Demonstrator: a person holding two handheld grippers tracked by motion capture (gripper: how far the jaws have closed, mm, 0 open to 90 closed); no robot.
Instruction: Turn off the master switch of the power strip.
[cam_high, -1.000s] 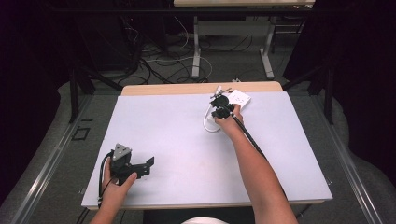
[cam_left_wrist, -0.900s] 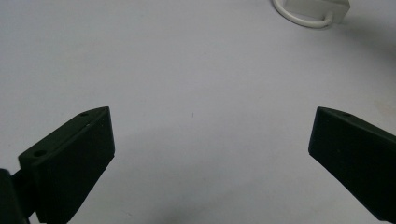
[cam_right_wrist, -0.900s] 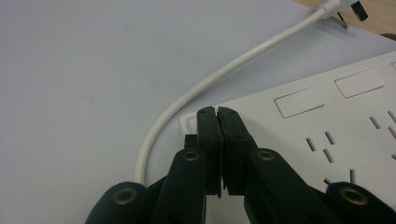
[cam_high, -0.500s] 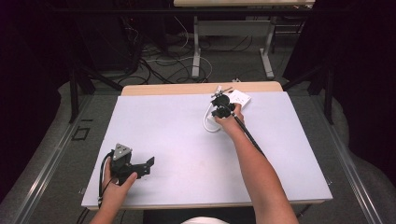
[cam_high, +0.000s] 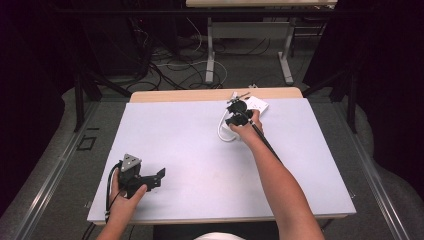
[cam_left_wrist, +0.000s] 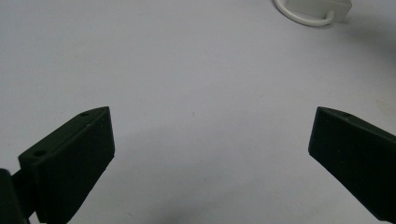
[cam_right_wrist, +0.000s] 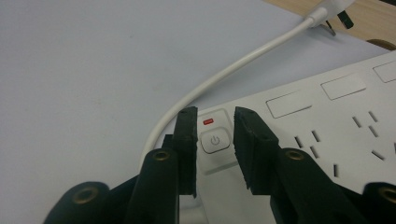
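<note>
— What have I got around me?

— A dim room with cables on the floor behind, and a pale table (cam_high: 200, 150) in front of me. At its far edge lies a white power strip (cam_right_wrist: 327, 121), flat, its cord (cam_right_wrist: 224, 74) looping off to a plug (cam_right_wrist: 327, 9) on the bare wood strip.

— Where's my right gripper (cam_right_wrist: 215, 135)?

— Right over the strip's switch end. Its jaws have just been opening and now stand a little apart, one each side of the power button (cam_right_wrist: 215, 140), pressing nothing; the small red mark (cam_right_wrist: 207, 122) sits just above it.

— And the left gripper (cam_left_wrist: 210, 144)?

— Resting near my side of the table, jaws wide, only bare table between them.

— How would the strip handle?

— I'd judge it light, rigid and smooth plastic, likely to skate when prodded. I'd pinch it across its narrow body, not by the springy cord.
</note>
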